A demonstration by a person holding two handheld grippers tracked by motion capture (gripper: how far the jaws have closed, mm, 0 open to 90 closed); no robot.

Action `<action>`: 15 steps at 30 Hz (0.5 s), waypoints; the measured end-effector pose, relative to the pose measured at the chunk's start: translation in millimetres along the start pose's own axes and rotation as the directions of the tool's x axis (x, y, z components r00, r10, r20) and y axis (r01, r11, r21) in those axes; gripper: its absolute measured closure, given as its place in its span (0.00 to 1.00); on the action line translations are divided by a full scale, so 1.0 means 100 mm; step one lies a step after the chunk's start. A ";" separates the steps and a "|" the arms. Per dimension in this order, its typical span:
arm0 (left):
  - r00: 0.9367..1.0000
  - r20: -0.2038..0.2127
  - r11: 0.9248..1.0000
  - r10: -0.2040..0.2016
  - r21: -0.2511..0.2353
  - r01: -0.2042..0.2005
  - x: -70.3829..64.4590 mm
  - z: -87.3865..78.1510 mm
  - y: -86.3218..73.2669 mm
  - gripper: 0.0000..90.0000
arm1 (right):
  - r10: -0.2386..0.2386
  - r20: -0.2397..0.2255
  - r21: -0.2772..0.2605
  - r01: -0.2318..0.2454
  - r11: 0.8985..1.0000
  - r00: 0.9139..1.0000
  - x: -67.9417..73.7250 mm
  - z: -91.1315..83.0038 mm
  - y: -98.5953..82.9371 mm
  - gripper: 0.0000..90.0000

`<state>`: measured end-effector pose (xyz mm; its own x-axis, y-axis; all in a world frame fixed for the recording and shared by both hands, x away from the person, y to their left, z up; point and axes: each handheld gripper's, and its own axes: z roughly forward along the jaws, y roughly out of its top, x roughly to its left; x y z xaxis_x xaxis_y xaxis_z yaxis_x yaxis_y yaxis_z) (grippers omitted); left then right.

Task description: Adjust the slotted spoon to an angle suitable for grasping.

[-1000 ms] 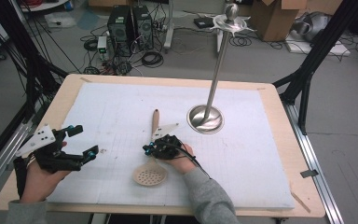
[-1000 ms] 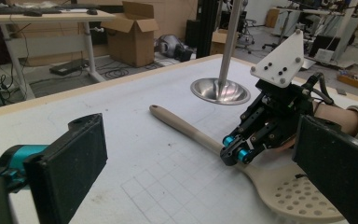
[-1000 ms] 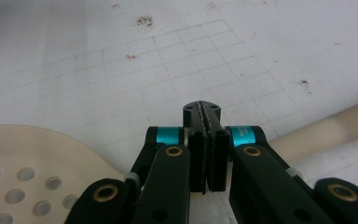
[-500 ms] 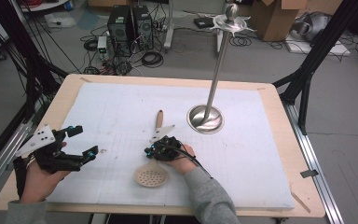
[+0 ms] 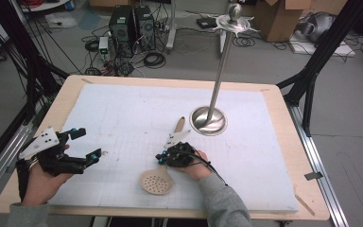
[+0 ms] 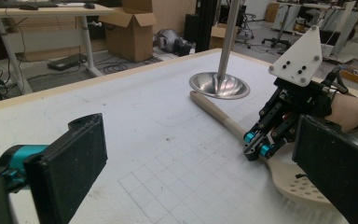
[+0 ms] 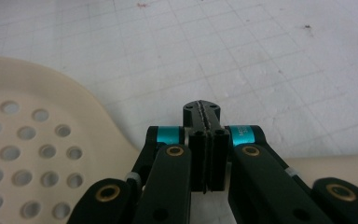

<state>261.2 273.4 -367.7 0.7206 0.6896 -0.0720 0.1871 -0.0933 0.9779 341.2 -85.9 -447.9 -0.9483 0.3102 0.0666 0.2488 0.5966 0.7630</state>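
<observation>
A cream slotted spoon (image 5: 156,182) lies flat on the white mat, its handle (image 6: 219,114) pointing toward a metal stand. My right gripper (image 5: 161,159) sits low over the spoon's neck. In the right gripper view its jaws (image 7: 203,109) are pressed together with nothing between them; the perforated head (image 7: 32,140) lies to their left and the handle passes underneath. My left gripper (image 5: 87,143) hovers at the mat's left side, open and empty, facing the right gripper (image 6: 256,149) and the spoon.
A tall steel stand with a round base (image 5: 209,120) rises at the mat's centre right, close to the handle's tip. The wooden table edge (image 5: 283,123) frames the mat. Boxes, cables and computers lie on the floor beyond.
The spoon has turned: its handle tip swung right toward the stand's base, and the right hand shifted right with it. The left gripper barely moved.
</observation>
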 end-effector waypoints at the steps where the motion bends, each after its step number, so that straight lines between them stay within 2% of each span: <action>1: 1.000 0.000 1.000 -0.002 -0.001 0.002 0.00 0.00 0.00 0.04 | 0.004 -0.004 0.002 -0.004 1.000 1.000 0.00 -0.01 -0.01 1.00; 5: 1.000 -0.001 1.000 -0.004 -0.004 0.004 0.01 -0.01 0.00 0.04 | 0.011 -0.017 0.001 -0.011 1.000 1.000 -0.02 -0.05 -0.05 1.00; 9: 1.000 0.000 1.000 -0.005 -0.002 0.005 0.01 -0.01 0.00 0.04 | 0.012 -0.009 0.003 -0.012 1.000 1.000 -0.01 -0.06 -0.05 1.00; 12: 1.000 0.001 1.000 -0.007 -0.002 0.007 0.01 0.00 0.00 0.04 | -0.016 0.005 0.010 0.016 1.000 1.000 0.02 -0.07 -0.03 1.00; 15: 1.000 0.003 1.000 -0.007 0.004 0.007 0.01 0.02 -0.01 0.04 | 0.004 0.010 -0.028 -0.003 1.000 1.000 0.03 -0.15 -0.06 1.00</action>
<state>263.2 272.6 -369.1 0.7212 0.6882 -0.0792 0.1948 -0.0917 0.9765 333.9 -99.7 -442.3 -0.9453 0.3200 0.0629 0.2465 0.5748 0.7803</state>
